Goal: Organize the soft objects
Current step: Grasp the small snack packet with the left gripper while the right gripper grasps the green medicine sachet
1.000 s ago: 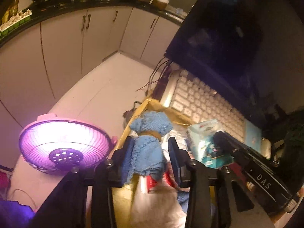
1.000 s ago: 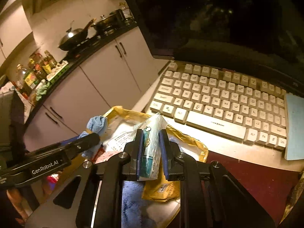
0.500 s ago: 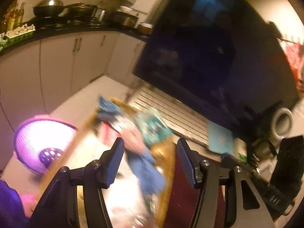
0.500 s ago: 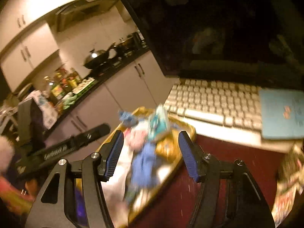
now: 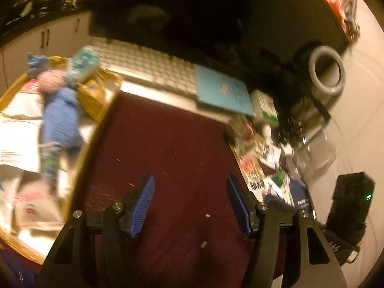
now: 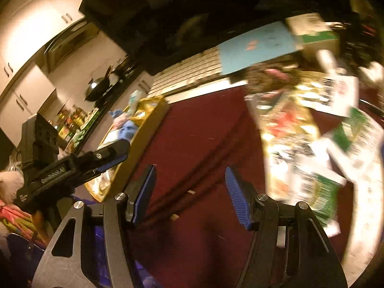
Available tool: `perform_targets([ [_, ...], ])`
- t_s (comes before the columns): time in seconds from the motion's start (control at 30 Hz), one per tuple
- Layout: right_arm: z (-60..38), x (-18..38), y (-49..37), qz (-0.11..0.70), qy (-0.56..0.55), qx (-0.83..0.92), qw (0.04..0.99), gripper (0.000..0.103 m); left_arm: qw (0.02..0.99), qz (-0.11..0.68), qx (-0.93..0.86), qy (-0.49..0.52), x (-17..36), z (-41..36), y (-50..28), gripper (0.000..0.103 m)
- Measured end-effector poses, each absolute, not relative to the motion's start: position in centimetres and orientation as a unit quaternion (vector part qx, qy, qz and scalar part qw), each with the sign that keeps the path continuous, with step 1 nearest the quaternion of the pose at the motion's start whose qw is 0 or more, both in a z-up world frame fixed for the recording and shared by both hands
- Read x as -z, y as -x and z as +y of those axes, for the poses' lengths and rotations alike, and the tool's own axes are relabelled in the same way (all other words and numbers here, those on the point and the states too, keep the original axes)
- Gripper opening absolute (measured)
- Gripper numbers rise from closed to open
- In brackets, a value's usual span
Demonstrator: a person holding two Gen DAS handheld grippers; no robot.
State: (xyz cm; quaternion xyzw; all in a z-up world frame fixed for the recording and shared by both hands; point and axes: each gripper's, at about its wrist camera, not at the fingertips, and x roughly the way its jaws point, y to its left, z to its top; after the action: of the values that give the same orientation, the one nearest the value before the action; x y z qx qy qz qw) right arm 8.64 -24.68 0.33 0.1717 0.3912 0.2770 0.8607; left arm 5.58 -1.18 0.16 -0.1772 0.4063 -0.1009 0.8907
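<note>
A gold tray (image 5: 79,168) on the left holds soft things: a blue cloth (image 5: 61,120), a pink soft ball (image 5: 51,82), a teal tissue pack (image 5: 82,64) and white bags. It also shows in the right wrist view (image 6: 144,129). A second gold tray (image 6: 288,120) on the right holds packets and a brownish soft toy (image 5: 241,129). My left gripper (image 5: 189,201) is open and empty above the dark red table (image 5: 168,156). My right gripper (image 6: 189,194) is open and empty between the two trays. The left gripper's body (image 6: 72,168) shows in the right wrist view.
A white keyboard (image 5: 144,64), a dark monitor (image 5: 192,12) and a light blue booklet (image 5: 223,91) lie at the back. A green-and-white box (image 5: 265,105), cables and a grey ring (image 5: 326,72) stand at the right. Kitchen cabinets (image 6: 31,91) are at the left.
Both grippers opened and let go: the left released the blue cloth, the right the teal pack. Both pulled back from the left tray and swung right over the red table.
</note>
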Motion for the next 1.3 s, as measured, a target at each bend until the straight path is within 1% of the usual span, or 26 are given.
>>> perform_targets([
  [0.1,-26.5,-0.8,-8.4,0.384,-0.159,-0.255,0.873,0.06,0.887,0.415,0.113,0.167,0.2,-3.0,-5.7,0.062],
  [0.23,-28.9,-0.8,-8.4,0.379,-0.17,-0.246,0.876,0.06,0.883,0.426,0.122,0.156,0.7,-4.9,-5.6,0.062],
  [0.4,-30.5,-0.6,-8.6,0.382,-0.147,-0.204,0.889,0.06,0.879,0.435,0.131,0.142,1.2,-6.4,-5.4,0.062],
  [0.7,-30.6,0.3,-9.8,0.423,-0.126,-0.155,0.884,0.06,0.877,0.44,0.132,0.14,1.5,-6.6,-5.1,0.062],
  [0.9,-30.4,0.2,-7.7,0.421,-0.141,-0.14,0.885,0.06,0.876,0.44,0.132,0.145,1.5,-6.4,-5.3,0.062],
  [1.03,-29.0,1.7,-7.9,0.442,-0.123,-0.124,0.88,0.06,0.874,0.442,0.136,0.15,1.5,-6.7,-5.9,0.062],
  [1.1,-28.8,1.9,-7.9,0.439,-0.125,-0.115,0.882,0.06,0.872,0.446,0.139,0.146,1.4,-7.1,-6.7,0.062],
  [1.17,-28.6,2.1,-8.1,0.437,-0.123,-0.111,0.884,0.054,0.871,0.449,0.143,0.138,1.2,-7.8,-7.7,0.062],
  [1.2,-28.7,2.1,-8.1,0.435,-0.124,-0.105,0.886,0.047,0.871,0.45,0.146,0.129,1.1,-8.2,-8.3,0.062],
  [1.23,-28.8,2.1,-8.1,0.433,-0.126,-0.104,0.886,0.043,0.872,0.451,0.148,0.118,0.9,-8.7,-9.1,0.062],
  [1.3,-29.0,2.1,-8.0,0.429,-0.129,-0.106,0.888,0.039,0.878,0.449,0.147,0.085,0.4,-10.1,-11.1,0.062],
])
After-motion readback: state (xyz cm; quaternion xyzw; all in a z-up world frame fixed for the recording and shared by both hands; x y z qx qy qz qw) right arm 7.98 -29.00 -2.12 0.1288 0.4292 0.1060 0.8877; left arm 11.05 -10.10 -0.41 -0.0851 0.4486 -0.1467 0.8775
